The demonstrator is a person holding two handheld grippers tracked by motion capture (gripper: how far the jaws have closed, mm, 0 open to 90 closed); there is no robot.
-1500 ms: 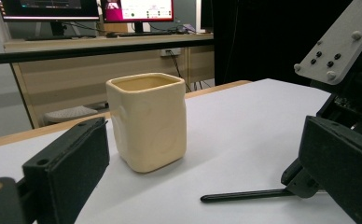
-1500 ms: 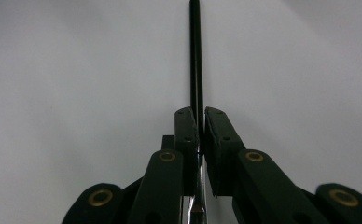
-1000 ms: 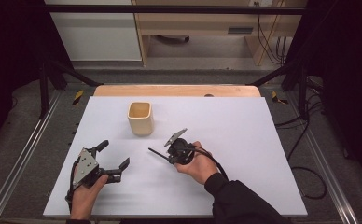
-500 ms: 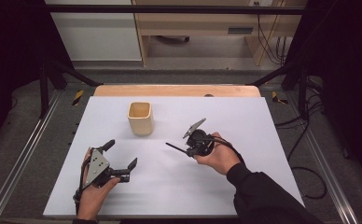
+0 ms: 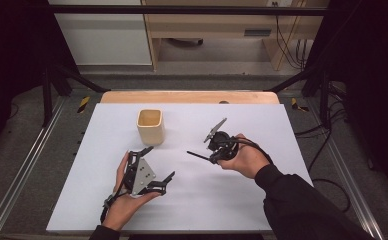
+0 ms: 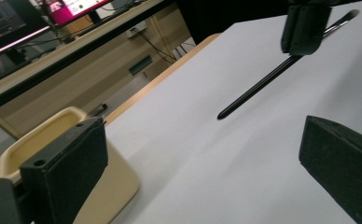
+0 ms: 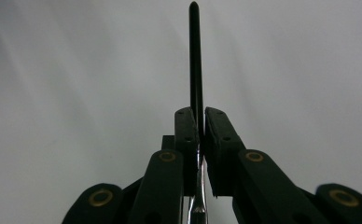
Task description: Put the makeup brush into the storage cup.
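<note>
My right gripper (image 5: pixel 213 149) is clamped on a thin black pen (image 5: pixel 198 155), its two jaws pressed flat against the barrel. In the right gripper view the pen (image 7: pixel 195 65) runs straight out from between the pads, in line with the jaws, its rounded tip pointing away from me over the white bench (image 5: pixel 262 125). From above, the pen's long axis lies nearly level and slants toward my left, with the free tip aimed at the open middle of the bench, a little lower in the picture than the cup.

My left gripper (image 5: pixel 152 170) has its jaws wide apart and nothing between them. It hovers low over the near left part of the bench, and in its own view the pen (image 6: pixel 263 84) crosses the upper right, well apart from both pads.

The cream-coloured cup (image 5: pixel 150 126) stands upright on the bench beyond my left gripper and to the left of the pen's tip. In the left gripper view the cup (image 6: pixel 53 140) sits just behind the left pad, its open mouth up.

As I judge it, the pen is meant for the cup, which lies left and slightly forward of the pen's tip. My left gripper is the nearer one to the cup, but my right holds the pen, so the barrel would have to tip upright before going in.
</note>
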